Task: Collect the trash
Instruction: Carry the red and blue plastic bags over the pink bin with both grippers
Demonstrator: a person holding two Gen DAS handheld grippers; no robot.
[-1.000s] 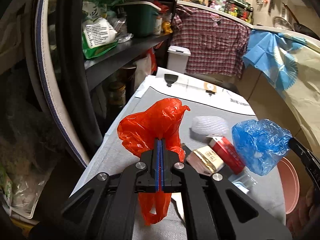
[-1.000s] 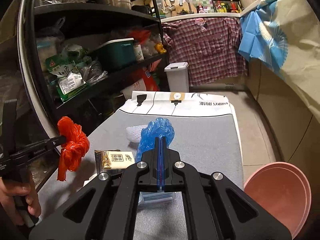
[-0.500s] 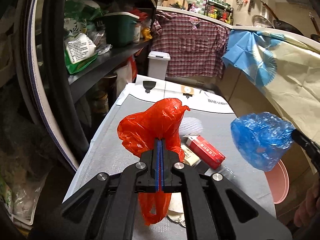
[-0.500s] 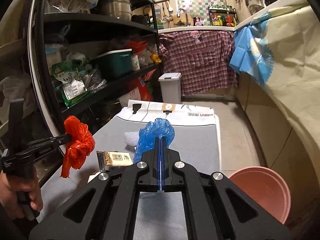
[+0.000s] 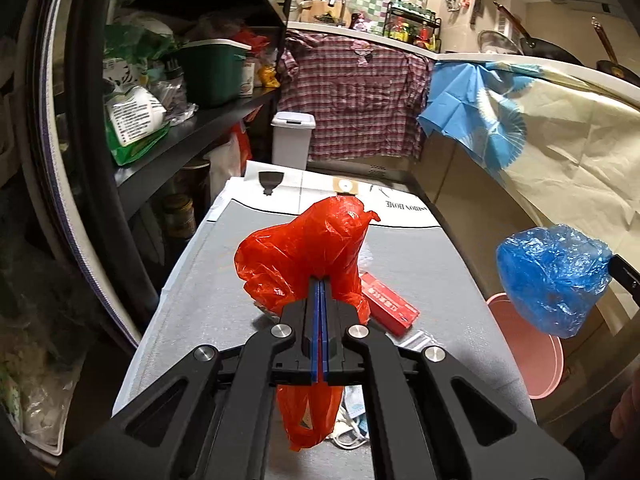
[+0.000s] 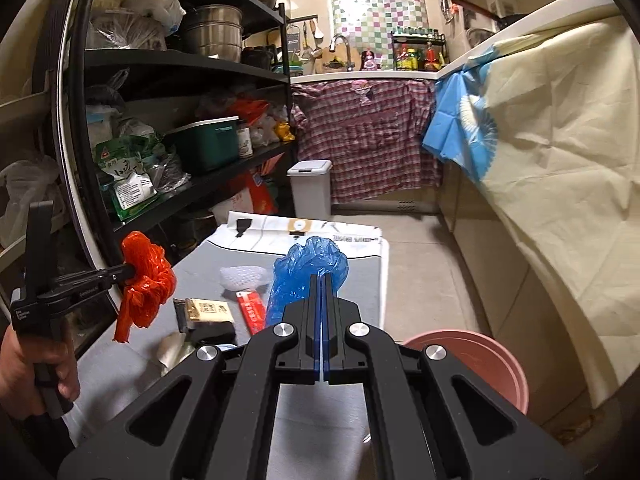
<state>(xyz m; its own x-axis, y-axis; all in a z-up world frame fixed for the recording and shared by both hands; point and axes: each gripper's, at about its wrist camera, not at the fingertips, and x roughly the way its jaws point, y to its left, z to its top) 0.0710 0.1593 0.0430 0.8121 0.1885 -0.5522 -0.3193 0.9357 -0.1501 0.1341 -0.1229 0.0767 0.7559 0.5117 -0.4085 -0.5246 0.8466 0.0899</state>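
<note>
My left gripper [image 5: 321, 280] is shut on a crumpled red plastic bag [image 5: 304, 252] and holds it up above the grey table [image 5: 432, 264]. My right gripper [image 6: 321, 276] is shut on a crumpled blue plastic bag [image 6: 308, 276], held up near the table's right side. The blue bag also shows in the left wrist view [image 5: 554, 278], above a pink bucket [image 5: 532, 352]. The red bag also shows in the right wrist view [image 6: 146, 280]. On the table lie a red carton [image 6: 251, 310], a gold packet [image 6: 208, 310] and a white foam net [image 6: 242, 276].
The pink bucket [image 6: 476, 360] stands on the floor right of the table. A black shelf rack [image 6: 180, 128] full of goods runs along the left. A white lidded bin [image 6: 310, 188] stands beyond the table. Cloth-covered counters [image 6: 540, 152] line the right.
Both grippers have risen with their bags. The blue bag has moved right, from over the table to above the pink bucket.
</note>
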